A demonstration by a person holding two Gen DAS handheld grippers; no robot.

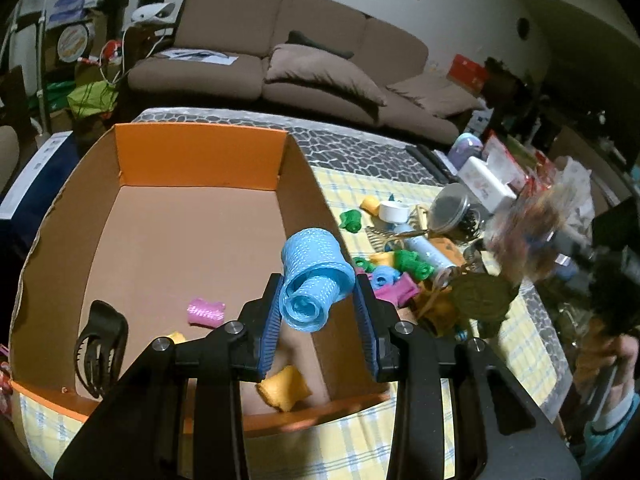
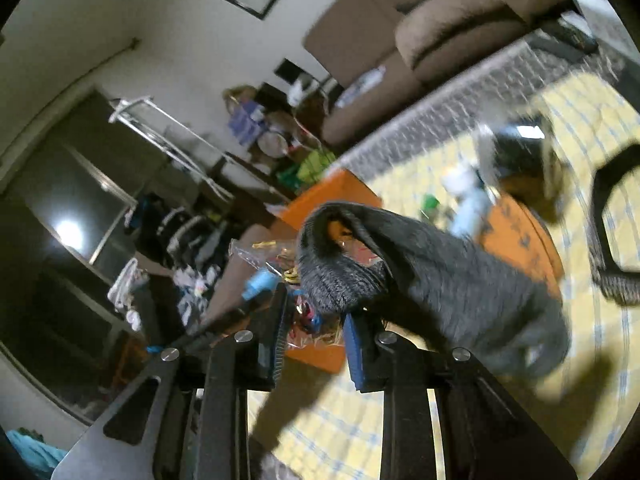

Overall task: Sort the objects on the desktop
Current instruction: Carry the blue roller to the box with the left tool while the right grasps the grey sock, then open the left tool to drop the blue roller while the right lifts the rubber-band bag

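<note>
While your left gripper (image 1: 316, 312) clamps a blue mesh roll (image 1: 314, 278):
Light, springy, crushable; hold mid-body. Your right gripper (image 2: 314, 320) pinches a crinkly bag (image 2: 308, 316).

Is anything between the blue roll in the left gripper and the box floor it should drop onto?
Nothing visible. The blue roll sits in the left gripper over the box, above bare floor between the pink roll and yellow roll.

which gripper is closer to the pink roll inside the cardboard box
Left. The left gripper hovers over the box just right of the pink roll; the right gripper is outside the box.
</note>
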